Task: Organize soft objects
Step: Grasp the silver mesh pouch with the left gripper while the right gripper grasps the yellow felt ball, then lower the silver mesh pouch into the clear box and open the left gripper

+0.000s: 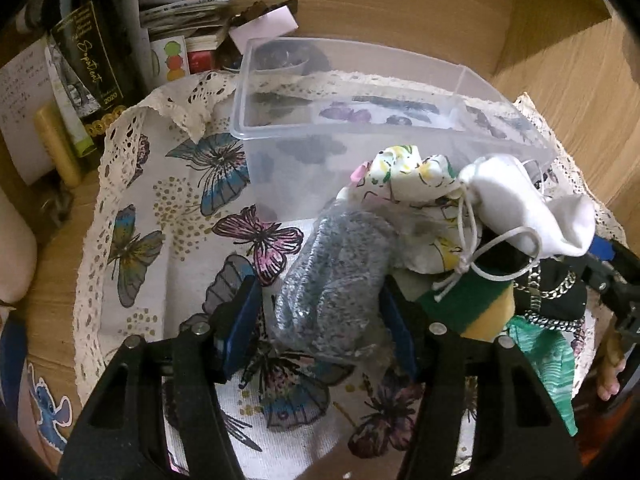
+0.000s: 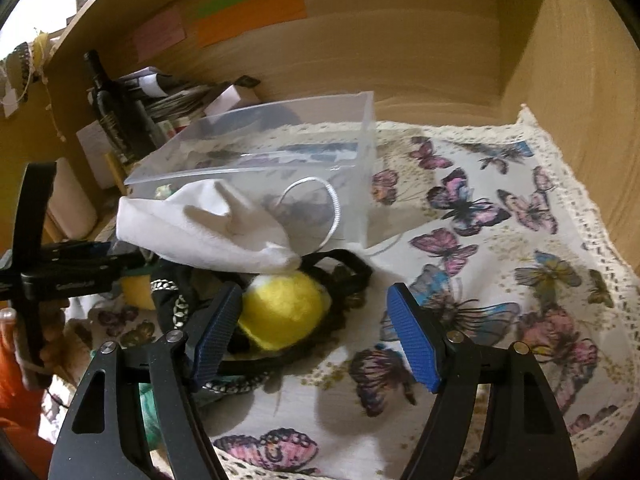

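Note:
A pile of soft things lies on a butterfly cloth in front of a clear plastic bin. My left gripper is open, its jaws on either side of a grey fuzzy item in clear wrap, not pressing it. Beside it lie a floral pouch, a white drawstring bag, a green-and-yellow piece and a black chained item. My right gripper is open; a yellow ball sits by its left finger. The white bag leans on the bin.
A dark bottle, papers and small boxes crowd the back left corner. Wooden walls close the back and right. A turquoise cloth lies at the pile's near edge. The left gripper's body shows in the right wrist view.

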Demonstrator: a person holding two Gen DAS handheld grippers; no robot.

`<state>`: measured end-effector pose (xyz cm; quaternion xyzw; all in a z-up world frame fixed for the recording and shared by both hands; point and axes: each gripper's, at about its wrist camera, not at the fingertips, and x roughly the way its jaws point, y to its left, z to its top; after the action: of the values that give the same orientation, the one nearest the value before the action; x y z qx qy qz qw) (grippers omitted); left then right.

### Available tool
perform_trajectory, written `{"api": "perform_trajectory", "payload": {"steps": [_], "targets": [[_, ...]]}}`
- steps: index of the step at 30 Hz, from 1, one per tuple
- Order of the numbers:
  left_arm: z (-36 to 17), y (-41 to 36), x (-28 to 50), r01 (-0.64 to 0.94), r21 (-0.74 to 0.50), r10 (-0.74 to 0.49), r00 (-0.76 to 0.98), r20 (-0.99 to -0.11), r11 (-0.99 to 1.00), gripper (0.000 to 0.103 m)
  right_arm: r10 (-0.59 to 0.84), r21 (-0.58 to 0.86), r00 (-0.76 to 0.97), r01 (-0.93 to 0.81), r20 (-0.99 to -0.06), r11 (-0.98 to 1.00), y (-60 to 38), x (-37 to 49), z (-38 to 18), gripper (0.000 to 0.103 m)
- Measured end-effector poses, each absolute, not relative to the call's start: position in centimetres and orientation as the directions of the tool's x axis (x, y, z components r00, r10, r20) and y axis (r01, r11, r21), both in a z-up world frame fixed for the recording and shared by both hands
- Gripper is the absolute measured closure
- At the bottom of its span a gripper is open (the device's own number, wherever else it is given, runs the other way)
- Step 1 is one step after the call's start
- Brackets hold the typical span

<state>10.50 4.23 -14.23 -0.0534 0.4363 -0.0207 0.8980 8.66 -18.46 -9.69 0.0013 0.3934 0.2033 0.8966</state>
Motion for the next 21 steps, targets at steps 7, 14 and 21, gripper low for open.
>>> {"api": "perform_trajectory", "payload": {"steps": [7, 14, 21], "targets": [[-14.1, 2.9, 9.1, 0.034, -0.052, -0.062, 0.648, -0.759, 0.998, 0.076, 0.421, 0.211, 0.574, -0.397, -0.702, 0.893, -17.8, 8.5, -10.0, 0.065], [-13.0, 3.2, 6.9, 0.008, -0.053, -0.044, 0.678, -0.734, 0.999, 0.078, 0.37, 0.157, 0.618, -0.371, -0.694, 0.915, -18.1, 7.6, -9.1, 0.07], [-9.9, 4.1, 4.6, -0.046, -0.04, 0.008, 0.75, -0.662, 0.998, 0.078, 0.33, 0.119, 0.679, -0.339, -0.656, 0.933, -19.4, 6.8, -7.5, 0.075]]}}
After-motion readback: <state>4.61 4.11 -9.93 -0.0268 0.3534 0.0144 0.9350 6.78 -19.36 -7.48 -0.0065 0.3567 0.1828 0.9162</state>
